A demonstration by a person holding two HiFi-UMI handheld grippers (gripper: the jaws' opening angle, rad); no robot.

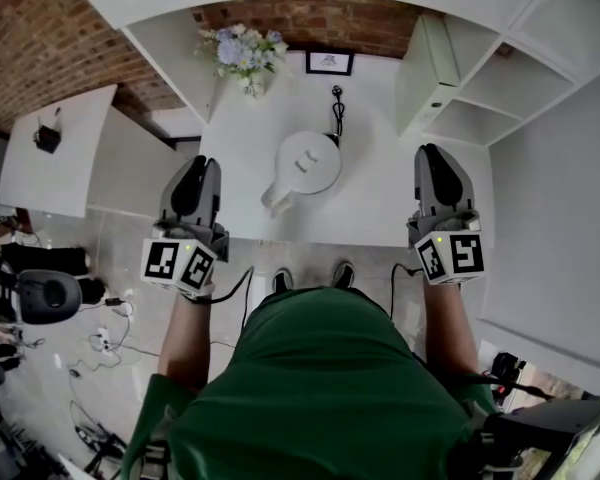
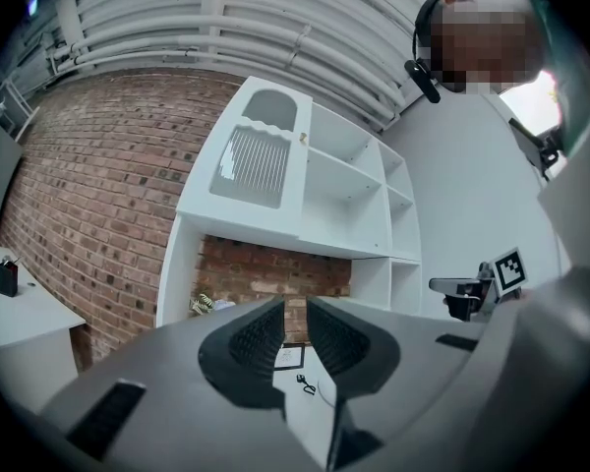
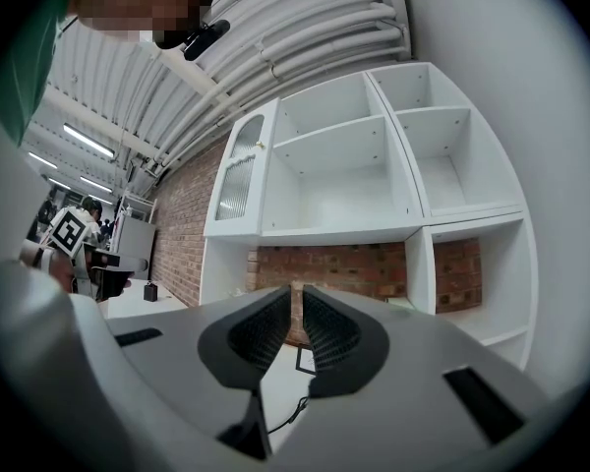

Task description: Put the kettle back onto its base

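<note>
The white kettle (image 1: 307,161) stands in the middle of the white table (image 1: 380,208), its spout and handle toward the near left. A black cord (image 1: 336,108) runs to its far side; I cannot tell a base apart under it. My left gripper (image 1: 202,165) hovers over the table's near left corner, and my right gripper (image 1: 432,152) hangs at the near right, both well apart from the kettle. In the left gripper view the left gripper (image 2: 295,308) has its jaws together with nothing between them. In the right gripper view the right gripper (image 3: 296,291) shows only a thin slit, also holding nothing.
A vase of flowers (image 1: 242,53) and a small framed picture (image 1: 329,62) stand at the table's back by the brick wall. White shelving (image 1: 450,78) rises at the right. A side table (image 1: 50,168), a black chair (image 1: 45,296) and floor cables (image 1: 100,338) lie at the left.
</note>
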